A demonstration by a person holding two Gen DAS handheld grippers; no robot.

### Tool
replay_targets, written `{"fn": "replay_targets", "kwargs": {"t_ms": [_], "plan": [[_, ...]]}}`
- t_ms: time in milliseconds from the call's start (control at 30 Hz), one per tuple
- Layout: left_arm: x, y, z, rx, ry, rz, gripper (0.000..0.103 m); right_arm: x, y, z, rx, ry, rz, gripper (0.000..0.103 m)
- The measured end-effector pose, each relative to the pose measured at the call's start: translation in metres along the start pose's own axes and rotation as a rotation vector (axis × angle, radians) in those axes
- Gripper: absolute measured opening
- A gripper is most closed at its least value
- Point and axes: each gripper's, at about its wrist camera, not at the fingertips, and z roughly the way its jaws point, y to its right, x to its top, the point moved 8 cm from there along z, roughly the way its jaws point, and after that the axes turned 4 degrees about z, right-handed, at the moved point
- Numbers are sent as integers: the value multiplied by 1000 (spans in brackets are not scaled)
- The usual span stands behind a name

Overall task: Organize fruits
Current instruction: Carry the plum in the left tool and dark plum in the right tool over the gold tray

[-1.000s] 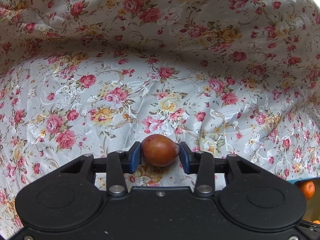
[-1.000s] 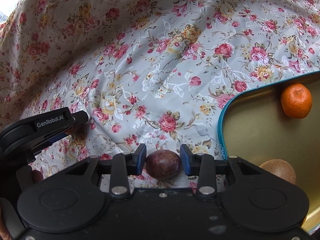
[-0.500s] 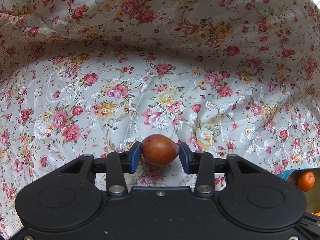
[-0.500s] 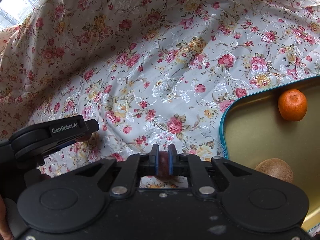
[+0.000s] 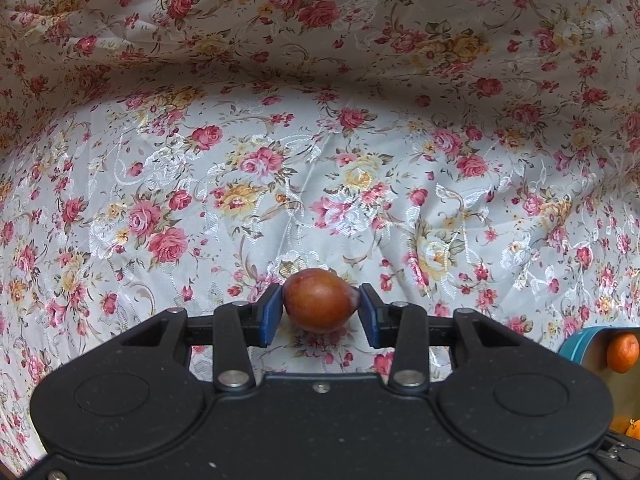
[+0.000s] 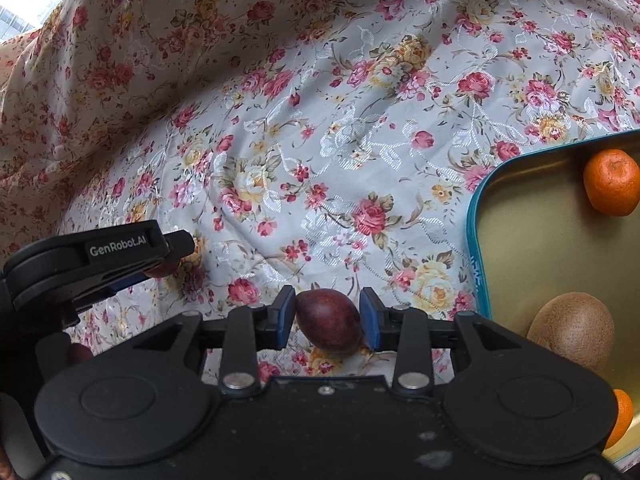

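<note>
Left hand-held gripper (image 5: 319,311) clamps a reddish-brown fruit (image 5: 319,300) between its blue pads (image 5: 269,314), both pads touching it, held above the floral cloth (image 5: 280,168) on the tabletop. Right hand-held gripper (image 6: 324,322) has a dark purple fruit (image 6: 330,322) between its blue pads (image 6: 285,317); right pad touches the fruit, left pad looks just in contact, so grasping, lightly. Can't tell whether that fruit rests on the cloth or is lifted.

Right wrist view: the left unit sits at the left edge, side-on, white "GenRobot.AI" label (image 6: 117,245) readable on its black body. Teal-rimmed tray (image 6: 474,248) with a gold floor lies just right of the right gripper. In it: a kiwi (image 6: 572,332) nearest, an orange (image 6: 611,182) at the far side, another orange (image 6: 620,416) partly hidden behind the gripper body. Kiwi and far orange are well apart.

Left wrist view: tray corner and far orange show at the lower right edge. Cloth is wrinkled and rises up behind.
</note>
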Motion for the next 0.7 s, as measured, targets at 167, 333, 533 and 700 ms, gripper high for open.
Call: {"fn": "replay_targets", "kwargs": {"t_ms": [167, 333, 533, 700], "plan": [[-2, 2, -8, 14, 14, 27, 49, -8, -10, 5, -14, -10, -42, 39], [-6, 1, -10, 12, 17, 30, 49, -18, -16, 10, -63, -22, -92, 36], [-13, 4, -8, 7, 11, 36, 49, -27, -16, 4, -103, 23, -129, 35], [-19, 13, -12, -3, 25, 58, 49, -28, -4, -13, -68, 72, -92, 35]]}}
